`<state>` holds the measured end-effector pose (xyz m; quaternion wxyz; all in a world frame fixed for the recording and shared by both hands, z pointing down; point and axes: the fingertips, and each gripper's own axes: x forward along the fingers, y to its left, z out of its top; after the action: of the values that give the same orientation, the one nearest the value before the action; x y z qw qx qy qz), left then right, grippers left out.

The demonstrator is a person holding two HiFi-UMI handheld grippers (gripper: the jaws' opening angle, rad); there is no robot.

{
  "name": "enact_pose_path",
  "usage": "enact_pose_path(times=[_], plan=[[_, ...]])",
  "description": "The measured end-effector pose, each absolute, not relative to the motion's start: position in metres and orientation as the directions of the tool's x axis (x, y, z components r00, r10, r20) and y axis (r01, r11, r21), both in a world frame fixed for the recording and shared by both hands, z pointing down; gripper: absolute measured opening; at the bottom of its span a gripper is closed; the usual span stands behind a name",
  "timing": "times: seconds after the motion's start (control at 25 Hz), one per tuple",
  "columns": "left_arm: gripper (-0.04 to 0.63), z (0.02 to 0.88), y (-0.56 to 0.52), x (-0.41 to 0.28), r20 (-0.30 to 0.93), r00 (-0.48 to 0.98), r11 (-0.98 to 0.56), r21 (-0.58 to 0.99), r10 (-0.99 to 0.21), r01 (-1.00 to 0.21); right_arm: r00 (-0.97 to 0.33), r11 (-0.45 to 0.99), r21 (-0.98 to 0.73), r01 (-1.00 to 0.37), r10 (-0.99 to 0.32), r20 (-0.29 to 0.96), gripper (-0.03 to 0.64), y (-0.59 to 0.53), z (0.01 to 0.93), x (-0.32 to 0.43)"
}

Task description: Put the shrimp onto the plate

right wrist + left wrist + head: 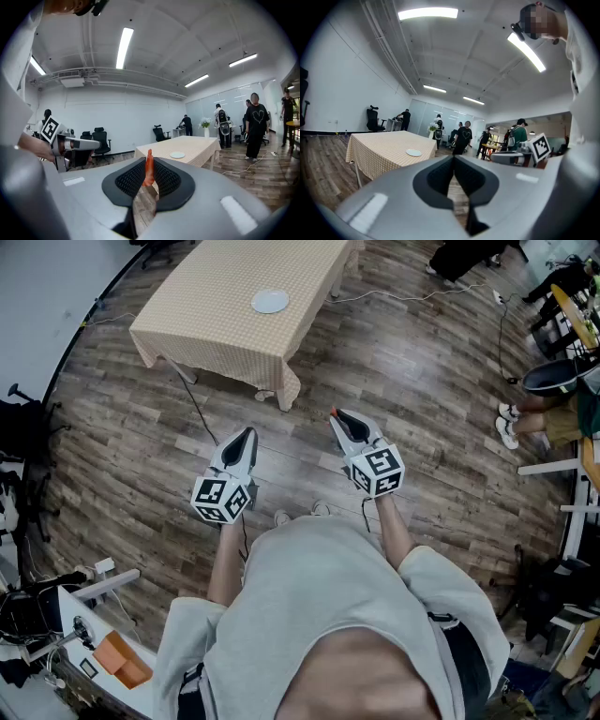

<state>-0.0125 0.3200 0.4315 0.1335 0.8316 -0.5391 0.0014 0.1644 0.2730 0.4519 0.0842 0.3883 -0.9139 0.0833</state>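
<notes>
1. Pinching a thin orange shrimp (149, 169) between the black ribbed pads of the right gripper (337, 416), jaws closed on it, with its narrow end poking up past the pad tips.
2. Keeping the jaws of the left gripper (248, 434) pressed together at the tips, with nothing between them.
3. Hovering both grippers side by side above the wood-plank floor (422, 381), the left one at 9 o'clock of the right.
4. Aiming the left gripper toward 12 o'clock in the head view and the right one toward 11 o'clock.
5. Standing at 11 o'clock of the grippers and well apart from them: a table under a beige checked cloth (202, 324).
6. Lying near the middle of that cloth: a small white plate (270, 302), far from the shrimp.
7. Showing at 1 o'clock of the shrimp in the right gripper view, and at 10 o'clock of the closed jaws in the left gripper view: that same plate.
8. Standing beyond the table in the left gripper view: several people (465, 138).
</notes>
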Motion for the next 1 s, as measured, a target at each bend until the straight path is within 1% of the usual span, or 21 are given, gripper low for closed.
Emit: enact_pose_path(times=[0.2,0.48,1.0], plan=[[0.009,0.431,0.311,-0.003,0.14,0.407,-0.374,0.211,-0.903,-0.903,-0.707,0.703,-0.099,-0.705,-0.683,0.187,0.052,0.262,0.446,0.172],[0.009,0.435,0.301,0.004,0.159,0.391,-0.358,0.198,-0.907,-0.912,-0.721,0.715,-0.104,-0.691,-0.671,0.173,0.053,0.25,0.448,0.184],[0.009,0.444,0.281,0.034,0.167,0.35,-0.315,0.203,-0.922,-0.927,-0.743,0.737,-0.12,-0.665,-0.638,0.203,0.054,0.236,0.468,0.22]])
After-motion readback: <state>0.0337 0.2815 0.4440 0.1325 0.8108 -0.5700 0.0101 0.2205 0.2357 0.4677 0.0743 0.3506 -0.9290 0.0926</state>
